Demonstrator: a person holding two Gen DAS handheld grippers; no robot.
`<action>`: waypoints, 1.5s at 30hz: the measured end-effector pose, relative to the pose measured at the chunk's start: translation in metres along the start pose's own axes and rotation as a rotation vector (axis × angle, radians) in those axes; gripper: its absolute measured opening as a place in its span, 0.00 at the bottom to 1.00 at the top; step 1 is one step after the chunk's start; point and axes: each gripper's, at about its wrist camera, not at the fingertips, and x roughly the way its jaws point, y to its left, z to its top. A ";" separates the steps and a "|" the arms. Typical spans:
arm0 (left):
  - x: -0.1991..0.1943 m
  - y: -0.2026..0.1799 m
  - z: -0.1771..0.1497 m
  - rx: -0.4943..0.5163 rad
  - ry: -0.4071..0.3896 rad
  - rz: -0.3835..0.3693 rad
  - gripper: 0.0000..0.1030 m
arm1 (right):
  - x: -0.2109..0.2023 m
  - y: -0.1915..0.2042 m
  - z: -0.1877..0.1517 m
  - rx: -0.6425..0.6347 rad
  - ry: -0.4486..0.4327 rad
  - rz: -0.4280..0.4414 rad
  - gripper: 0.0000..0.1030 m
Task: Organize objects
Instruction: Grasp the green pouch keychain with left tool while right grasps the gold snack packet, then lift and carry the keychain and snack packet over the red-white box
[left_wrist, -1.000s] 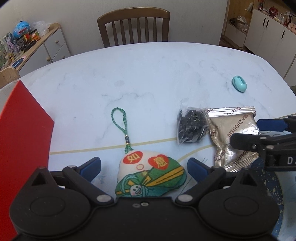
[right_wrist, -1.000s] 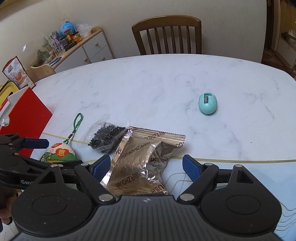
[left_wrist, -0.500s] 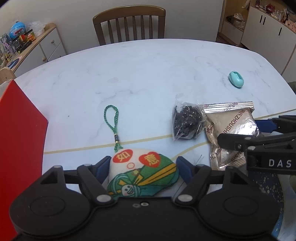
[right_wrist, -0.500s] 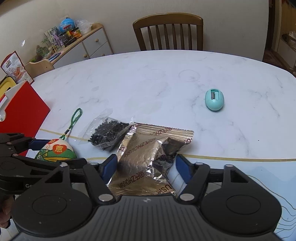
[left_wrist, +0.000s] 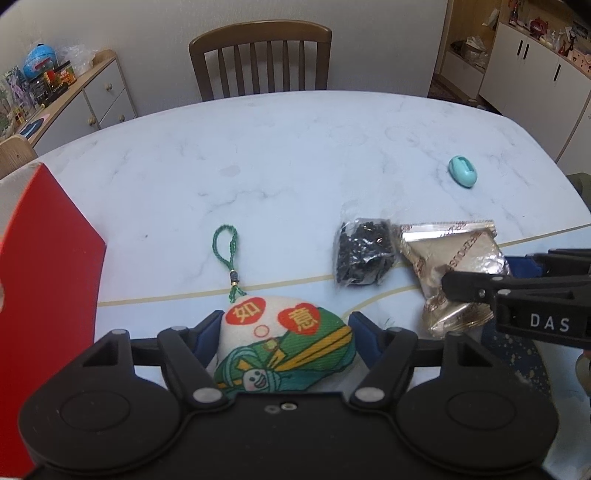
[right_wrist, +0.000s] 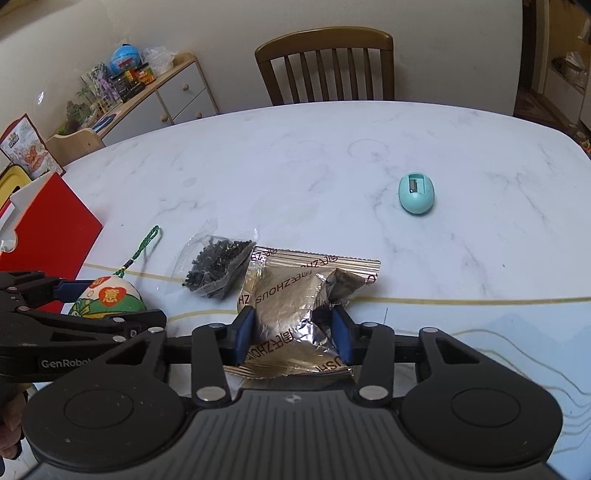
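A white and green fabric charm (left_wrist: 284, 347) with a green cord loop (left_wrist: 226, 245) lies at the table's near edge; my left gripper (left_wrist: 283, 334) is shut on its sides. The charm (right_wrist: 109, 297) also shows at the left of the right wrist view. A crinkled silver foil packet (right_wrist: 291, 317) lies beside it, and my right gripper (right_wrist: 293, 330) is shut on its near half. Between the two sits a clear bag of small black pieces (left_wrist: 364, 254). A small teal egg-shaped object (right_wrist: 416, 194) rests farther back on the right.
A red box (left_wrist: 44, 280) stands at the table's left edge, close to my left gripper. The white marble table (left_wrist: 295, 147) stretches back to a wooden chair (left_wrist: 260, 59). A sideboard (right_wrist: 162, 99) with clutter lines the left wall.
Both grippers went from open to shut: the left fingers closed onto the charm, the right fingers closed onto the foil packet and crumpled it a little.
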 end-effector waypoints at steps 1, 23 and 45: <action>-0.002 0.000 0.000 0.000 -0.003 -0.004 0.69 | -0.002 -0.001 -0.001 0.006 0.001 0.002 0.41; -0.092 0.008 -0.011 0.006 -0.093 -0.045 0.69 | -0.107 0.025 -0.020 -0.017 -0.100 0.032 0.41; -0.178 0.109 -0.025 0.039 -0.176 -0.077 0.69 | -0.163 0.159 -0.016 -0.104 -0.170 0.065 0.41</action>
